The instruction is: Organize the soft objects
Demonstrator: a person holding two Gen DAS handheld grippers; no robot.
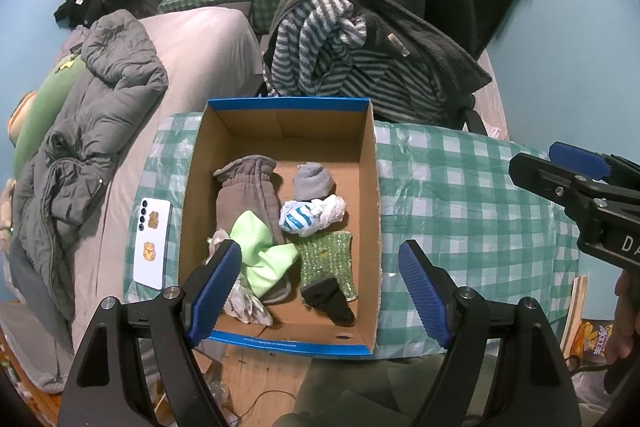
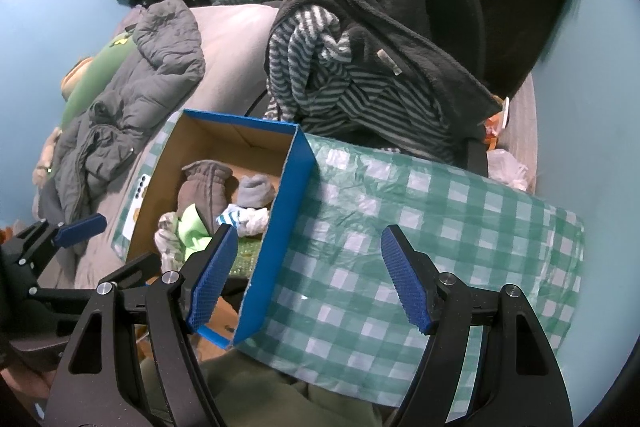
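Left gripper (image 1: pixel 320 287) spread, empty, above blue-rimmed cardboard box (image 1: pixel 370 227) of soft items; right gripper (image 2: pixel 306 279) spread, empty, over bare checked tablecloth (image 2: pixel 460 227) right of box.

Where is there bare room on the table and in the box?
Free: the checked tablecloth right of the box, and the box floor's far end behind the brown mitten. Crowded: the box's near half. The phone fills the strip left of it.

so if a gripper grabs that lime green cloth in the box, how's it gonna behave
The lime green cloth lies crumpled in loose folds, so it will probably droop and unfold when lifted. It looks thin, likely very light. It overlaps the brown mitten and a white patterned rag, so it might drag those along.
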